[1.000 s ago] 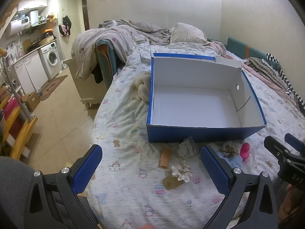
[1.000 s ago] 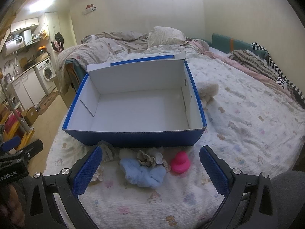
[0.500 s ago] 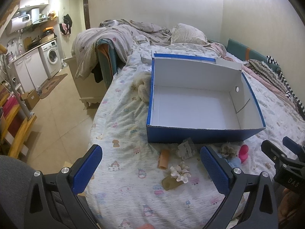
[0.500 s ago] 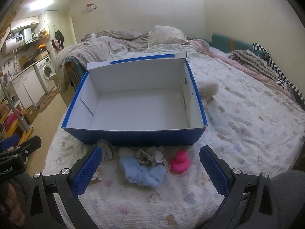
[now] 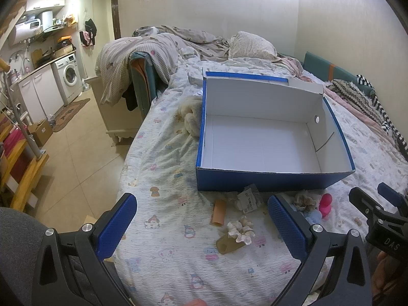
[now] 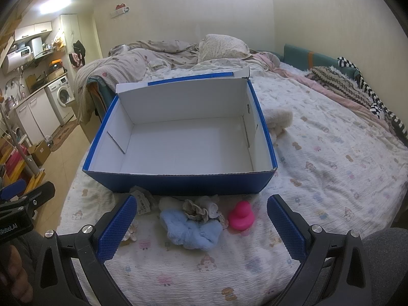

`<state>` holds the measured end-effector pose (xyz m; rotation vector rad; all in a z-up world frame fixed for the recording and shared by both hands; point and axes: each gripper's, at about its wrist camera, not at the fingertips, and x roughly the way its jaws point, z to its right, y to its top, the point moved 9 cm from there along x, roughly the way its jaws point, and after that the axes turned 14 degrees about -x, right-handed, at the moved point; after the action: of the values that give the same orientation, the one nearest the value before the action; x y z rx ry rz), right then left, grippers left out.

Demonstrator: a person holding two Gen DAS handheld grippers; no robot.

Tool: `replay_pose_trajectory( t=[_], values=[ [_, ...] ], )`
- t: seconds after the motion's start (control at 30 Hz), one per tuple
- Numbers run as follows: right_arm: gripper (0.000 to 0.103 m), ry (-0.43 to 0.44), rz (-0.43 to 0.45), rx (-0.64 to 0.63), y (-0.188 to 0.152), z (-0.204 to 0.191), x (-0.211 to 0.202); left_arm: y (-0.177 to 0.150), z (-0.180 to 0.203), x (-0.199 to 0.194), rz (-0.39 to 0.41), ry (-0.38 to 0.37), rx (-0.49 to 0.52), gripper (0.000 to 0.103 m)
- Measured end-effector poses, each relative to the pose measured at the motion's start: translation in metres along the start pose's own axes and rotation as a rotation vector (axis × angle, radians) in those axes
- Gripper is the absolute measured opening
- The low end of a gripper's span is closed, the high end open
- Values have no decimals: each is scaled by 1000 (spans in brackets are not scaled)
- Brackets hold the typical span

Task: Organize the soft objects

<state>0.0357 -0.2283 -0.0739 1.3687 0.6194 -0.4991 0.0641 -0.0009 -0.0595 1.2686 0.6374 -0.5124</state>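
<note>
Nothing shifted: blue scrunchie [image 6: 190,232] lies between open right gripper [image 6: 201,227] fingers.

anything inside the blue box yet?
No. The blue box shows only its bare white floor and walls in both views. The strip of floor just behind the near wall is hidden; the soft items lie outside, in front.
</note>
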Motion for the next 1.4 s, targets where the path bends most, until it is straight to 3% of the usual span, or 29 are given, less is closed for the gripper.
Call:
replay_pose_trajectory(
  t=[0.5,0.67,0.87,1.03,1.13,1.23,1.3,1.4],
  values=[
    [103,4,12,25,2,3,-3,-1,-1,1,-9,-4,-3,103],
    [103,74,2,46,10,8,-6,3,-6,8,-69,17,-29,103],
    [103,134,-81,96,19,21,7,9,-17,32,-201,65,-76,103],
    [103,175,-182,96,15,26,31,-5,-10,62,-369,53,-94,101],
    [103,198,-234,121,10,32,46,-23,-3,81,-487,33,-114,87],
    [103,198,-271,157,1,37,57,-44,14,100,-623,13,-87,82],
    [103,216,-288,181,-4,37,62,-57,24,113,-688,8,-59,79],
    [103,216,-311,196,-8,40,68,-72,35,131,-764,13,-39,67]
  ],
)
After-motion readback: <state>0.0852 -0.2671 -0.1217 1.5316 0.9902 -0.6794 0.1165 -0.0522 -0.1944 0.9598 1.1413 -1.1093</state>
